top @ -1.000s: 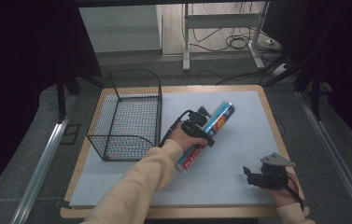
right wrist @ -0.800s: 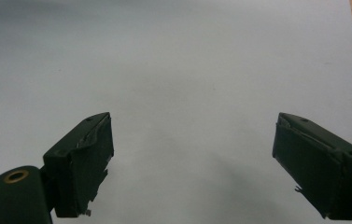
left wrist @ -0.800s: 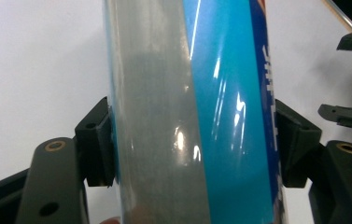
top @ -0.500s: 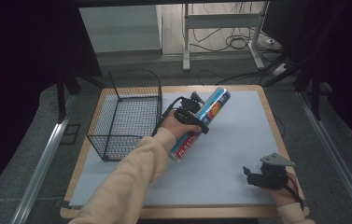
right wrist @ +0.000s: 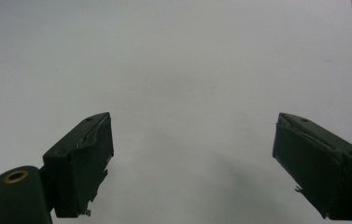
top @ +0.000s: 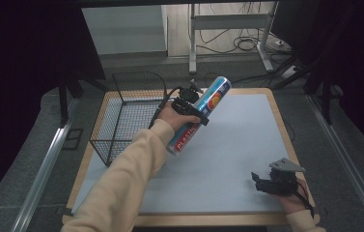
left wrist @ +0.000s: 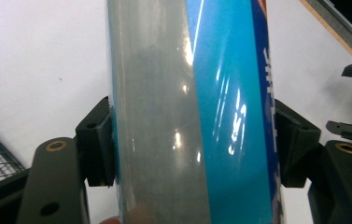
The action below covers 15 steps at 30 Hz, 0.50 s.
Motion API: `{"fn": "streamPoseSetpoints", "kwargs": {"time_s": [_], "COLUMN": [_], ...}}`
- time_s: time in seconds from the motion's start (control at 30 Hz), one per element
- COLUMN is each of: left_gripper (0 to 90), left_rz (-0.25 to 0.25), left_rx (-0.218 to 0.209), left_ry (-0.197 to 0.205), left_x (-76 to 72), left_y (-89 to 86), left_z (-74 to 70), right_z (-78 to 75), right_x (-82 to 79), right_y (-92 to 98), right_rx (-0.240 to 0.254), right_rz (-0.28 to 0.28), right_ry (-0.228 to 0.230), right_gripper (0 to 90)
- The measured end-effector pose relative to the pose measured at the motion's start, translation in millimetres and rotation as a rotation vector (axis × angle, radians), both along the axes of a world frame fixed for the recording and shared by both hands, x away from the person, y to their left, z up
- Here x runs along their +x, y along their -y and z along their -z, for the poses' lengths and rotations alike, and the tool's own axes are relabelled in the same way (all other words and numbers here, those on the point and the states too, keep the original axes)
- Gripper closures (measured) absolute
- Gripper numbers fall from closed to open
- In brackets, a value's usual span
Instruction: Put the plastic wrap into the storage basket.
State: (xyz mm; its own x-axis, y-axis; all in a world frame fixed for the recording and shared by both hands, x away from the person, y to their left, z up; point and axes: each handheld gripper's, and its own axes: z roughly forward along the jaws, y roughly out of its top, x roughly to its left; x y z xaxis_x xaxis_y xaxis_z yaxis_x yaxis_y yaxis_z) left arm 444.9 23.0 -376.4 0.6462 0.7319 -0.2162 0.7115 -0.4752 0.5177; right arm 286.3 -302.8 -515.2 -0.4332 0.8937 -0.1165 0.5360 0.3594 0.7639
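left gripper (top: 196, 107) clamped on can (top: 200, 114) | right gripper (top: 262, 181) jaws apart, idle | next: carry level over basket (top: 121, 121), lower inside before releasing

Tube (top: 200, 115) in left hand-held gripper (top: 189, 104), now higher, nearer basket (top: 126, 116).

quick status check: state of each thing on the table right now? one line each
blue canister: clamped in the left gripper, tilted, off the mat.
left gripper: shut on the canister, pads pressing both sides.
right gripper: open, nothing between the jaws, low over the mat.
wire basket: upright at the table's left, looks empty.
white mat: flat on the table.
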Motion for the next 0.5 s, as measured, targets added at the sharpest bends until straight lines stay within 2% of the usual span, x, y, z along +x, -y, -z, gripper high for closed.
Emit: {"fn": "streamPoseSetpoints", "kwargs": {"time_s": [0.23, 0.5], "left_gripper": [31.0, 31.2], "left_rz": [-0.012, -0.053], "left_rx": [0.007, 0.028], "left_ry": [-0.002, 0.025], "left_x": [7.7, 17.2], "left_y": [-5.0, -14.2], "left_z": [-2.6, -10.5], "right_z": [0.9, 1.2], "right_x": [0.5, 0.6], "right_y": [-0.4, 0.7], "right_rx": [-0.002, 0.0], "right_rz": [-0.002, 0.0], "right_ry": [-0.004, -0.006], "right_gripper": [12.5, 12.5]}}
